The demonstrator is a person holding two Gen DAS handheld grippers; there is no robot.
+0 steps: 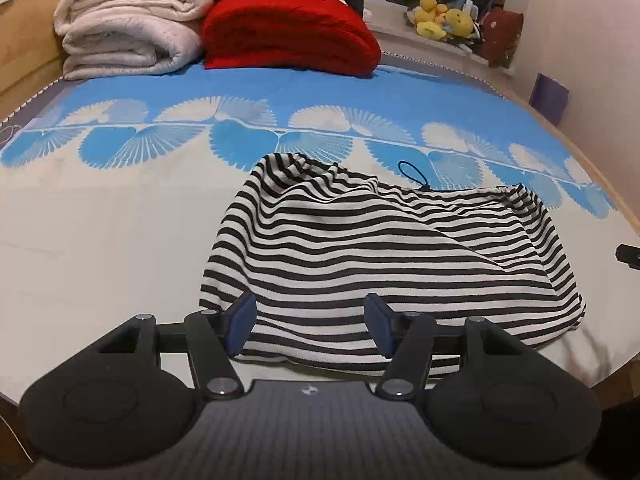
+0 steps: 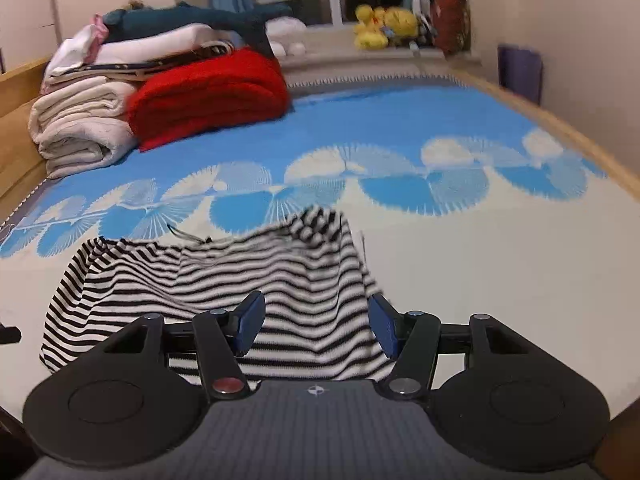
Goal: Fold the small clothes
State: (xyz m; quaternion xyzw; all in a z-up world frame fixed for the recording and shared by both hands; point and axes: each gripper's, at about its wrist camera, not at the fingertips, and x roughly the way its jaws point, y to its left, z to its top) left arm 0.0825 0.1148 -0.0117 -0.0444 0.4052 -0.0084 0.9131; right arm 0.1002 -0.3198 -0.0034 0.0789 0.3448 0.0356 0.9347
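One striped garment lay on the bed, on the pale part of the cover, just before the band of blue fan shapes. It was black and white, with a gathered edge at the far side and a thin dark cord with a loop coming out there. It was not flat: the cloth stood up in soft waves and one far corner was bunched. I judged it light, limp and a little stretchy, so it would sag and slide when lifted and would not keep a shape without smoothing. The best places to take hold seemed the two near corners of the hem, or the gathered edge, where the cloth is doubled and thicker.

Both tools hung above the near edge of the garment. The left tool had its blue pads well apart, and nothing was clamped between them; the stripes were seen through the gap, below. The right tool was the same, pads apart and empty, over the right part of the cloth, which was blurred in that view.

Farther away, at the head of the bed, were folded white blankets and a red blanket. Yellow plush toys sat on the windowsill behind.
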